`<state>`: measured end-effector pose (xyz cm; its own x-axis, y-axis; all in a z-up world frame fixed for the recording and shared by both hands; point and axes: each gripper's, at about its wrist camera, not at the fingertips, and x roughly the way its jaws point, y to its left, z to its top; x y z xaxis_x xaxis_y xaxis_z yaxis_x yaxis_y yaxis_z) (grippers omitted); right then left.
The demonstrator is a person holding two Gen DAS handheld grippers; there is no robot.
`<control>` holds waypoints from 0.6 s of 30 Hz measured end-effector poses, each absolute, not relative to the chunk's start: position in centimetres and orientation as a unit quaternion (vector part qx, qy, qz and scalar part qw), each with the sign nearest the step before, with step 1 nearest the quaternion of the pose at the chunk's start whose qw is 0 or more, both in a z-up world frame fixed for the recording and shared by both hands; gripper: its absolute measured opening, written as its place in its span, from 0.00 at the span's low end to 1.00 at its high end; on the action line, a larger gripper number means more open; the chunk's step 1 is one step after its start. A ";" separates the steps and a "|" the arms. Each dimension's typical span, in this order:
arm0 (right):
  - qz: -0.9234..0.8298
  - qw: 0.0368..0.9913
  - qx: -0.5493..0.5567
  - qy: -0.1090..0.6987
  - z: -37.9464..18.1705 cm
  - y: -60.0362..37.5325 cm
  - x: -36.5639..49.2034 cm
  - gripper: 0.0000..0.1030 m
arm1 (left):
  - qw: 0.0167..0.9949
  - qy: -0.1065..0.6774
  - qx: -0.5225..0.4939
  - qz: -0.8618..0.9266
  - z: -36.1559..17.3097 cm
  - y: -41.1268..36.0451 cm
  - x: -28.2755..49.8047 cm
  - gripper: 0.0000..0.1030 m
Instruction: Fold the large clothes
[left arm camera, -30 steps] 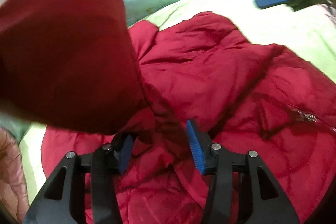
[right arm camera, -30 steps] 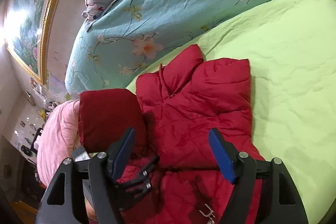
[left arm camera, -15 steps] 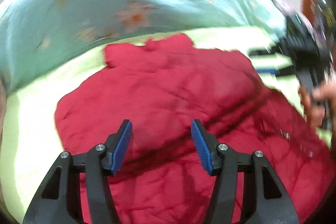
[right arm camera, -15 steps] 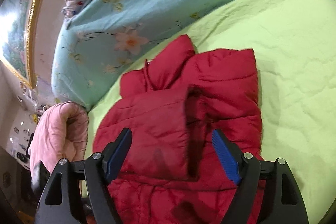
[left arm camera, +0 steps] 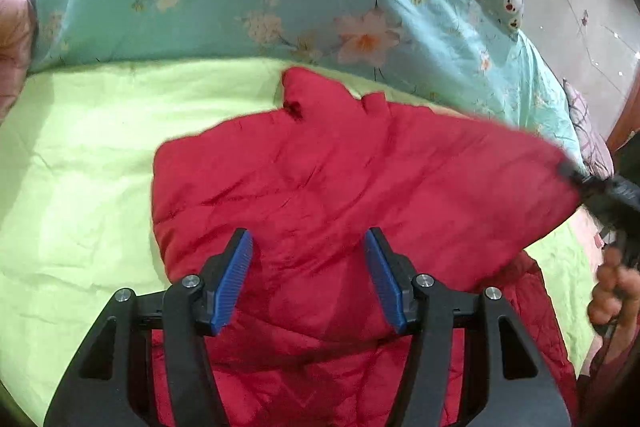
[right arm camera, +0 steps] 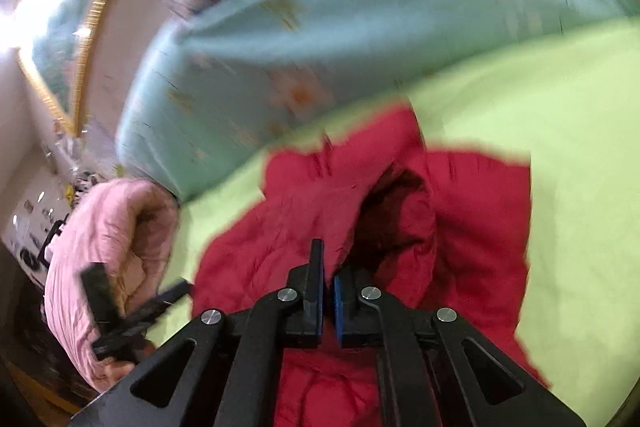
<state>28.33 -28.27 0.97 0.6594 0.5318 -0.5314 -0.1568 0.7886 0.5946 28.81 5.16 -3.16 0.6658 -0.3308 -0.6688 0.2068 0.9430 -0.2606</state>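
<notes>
A green-sheeted bed (left arm camera: 80, 155) carries the red padded jacket (left arm camera: 320, 179), spread directly ahead of and beneath both tools. The left tool (left arm camera: 308, 279) hangs spread apart above it; the right tool (right arm camera: 328, 291) is clamped on a jacket fold.

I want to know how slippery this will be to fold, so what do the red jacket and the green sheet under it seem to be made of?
Red jacket: looks like a padded, quilted synthetic shell with a slight sheen, judging by its puffy stitched panels and soft creases; the filling cannot be seen. Green sheet: looks like matte woven cotton or a blend, showing fine wrinkles and no shine.
</notes>
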 end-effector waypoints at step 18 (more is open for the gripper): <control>0.061 0.888 0.187 0.416 -3.5 -31.0 25.6 0.18 | 0.892 0.425 -0.051 -0.149 -6.7 3.8 29.1 0.55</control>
<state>25.60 -31.03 -3.45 0.6467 0.2648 -0.7153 0.0465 0.9224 0.3835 29.10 3.78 -6.73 0.5948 -0.3091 -0.7421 0.2223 0.9504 -0.2177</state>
